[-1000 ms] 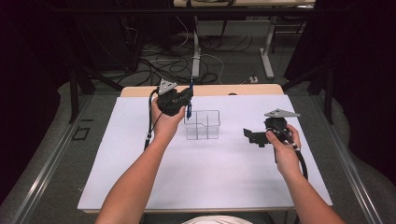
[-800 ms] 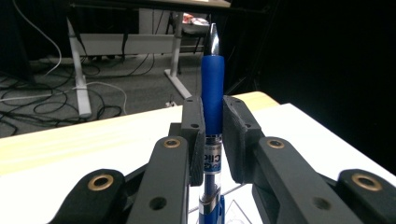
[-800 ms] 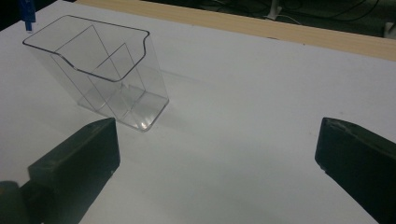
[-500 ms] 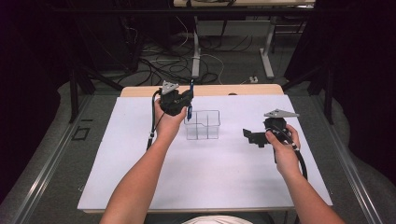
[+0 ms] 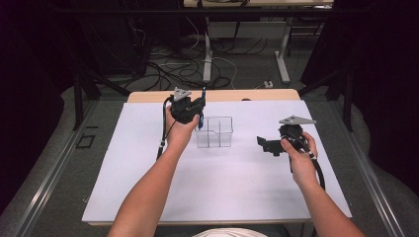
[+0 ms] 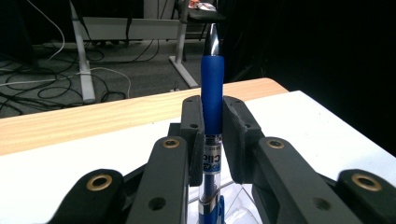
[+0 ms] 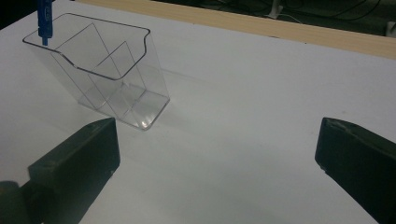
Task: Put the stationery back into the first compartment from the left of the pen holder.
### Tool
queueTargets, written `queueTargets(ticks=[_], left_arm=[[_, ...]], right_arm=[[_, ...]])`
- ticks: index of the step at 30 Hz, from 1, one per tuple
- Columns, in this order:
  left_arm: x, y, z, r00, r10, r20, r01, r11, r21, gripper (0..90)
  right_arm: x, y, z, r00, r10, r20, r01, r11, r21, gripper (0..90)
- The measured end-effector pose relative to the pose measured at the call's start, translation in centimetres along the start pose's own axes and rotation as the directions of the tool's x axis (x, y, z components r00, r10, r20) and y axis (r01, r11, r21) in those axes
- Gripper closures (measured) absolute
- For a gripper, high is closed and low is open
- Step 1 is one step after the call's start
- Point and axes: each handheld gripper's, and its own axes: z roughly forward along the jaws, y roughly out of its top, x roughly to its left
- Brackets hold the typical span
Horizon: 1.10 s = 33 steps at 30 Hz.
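On pen (image 6: 212, 116) barrel btw jaws: "Clic".

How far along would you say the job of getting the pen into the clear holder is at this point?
Done: the left gripper is shut on the blue pen, upright. In hand: its lower end hangs at the rim of the clear holder. Left: lowering and releasing it. The right gripper waits open.
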Motion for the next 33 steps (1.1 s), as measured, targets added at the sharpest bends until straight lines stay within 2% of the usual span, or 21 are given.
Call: queueTargets(ticks=[4,7,15,19,21,24,26,28,33], left_arm=[[0.0,-0.1,0.0,0.9999,0.009,0.008,-0.009,0.9998,0.018,79.0],[0.1,-0.1,0.0,1.0000,0.004,0.004,-0.004,0.9999,0.011,77.2],[0.1,0.2,-0.5,1.0000,0.003,-0.001,-0.003,1.0000,-0.009,62.1],[0.3,0.4,-0.9,0.9999,0.014,-0.003,-0.014,0.9996,-0.023,53.2],[0.4,0.5,-1.3,0.9991,0.035,-0.022,-0.036,0.9986,-0.038,50.9],[0.6,0.7,-1.8,0.9996,0.025,0.012,-0.025,0.9992,-0.032,48.0],[0.8,0.7,-2.2,0.9994,0.029,0.017,-0.029,0.9992,-0.028,46.2],[1.1,0.6,-2.7,0.9994,0.016,0.030,-0.015,0.9996,-0.022,42.8],[1.7,0.3,-4.0,0.9993,0.020,0.033,-0.019,0.9989,-0.042,33.5]], right_arm=[[0.0,0.0,0.0,1.0000,-0.001,0.000,0.001,1.000,0.000,0.0],[0.0,0.0,0.0,1.0000,-0.005,0.003,0.005,1.000,0.000,0.0],[-0.1,0.0,0.0,1.0000,-0.004,0.004,0.004,1.000,-0.003,0.0],[-0.1,0.0,-0.1,1.0000,0.004,0.001,-0.004,1.000,-0.006,0.0],[-0.1,0.0,-0.1,1.0000,0.003,0.002,-0.003,1.000,-0.006,0.0],[-0.1,0.0,-0.1,1.0000,0.002,0.006,-0.002,1.000,-0.004,0.0],[-0.2,0.0,-0.1,1.0000,0.001,0.006,-0.001,1.000,-0.004,0.0],[-0.2,0.0,-0.1,1.0000,0.004,0.002,-0.004,1.000,-0.005,0.0],[-0.2,0.0,-0.1,1.0000,0.005,0.005,-0.005,1.000,-0.006,0.0]])
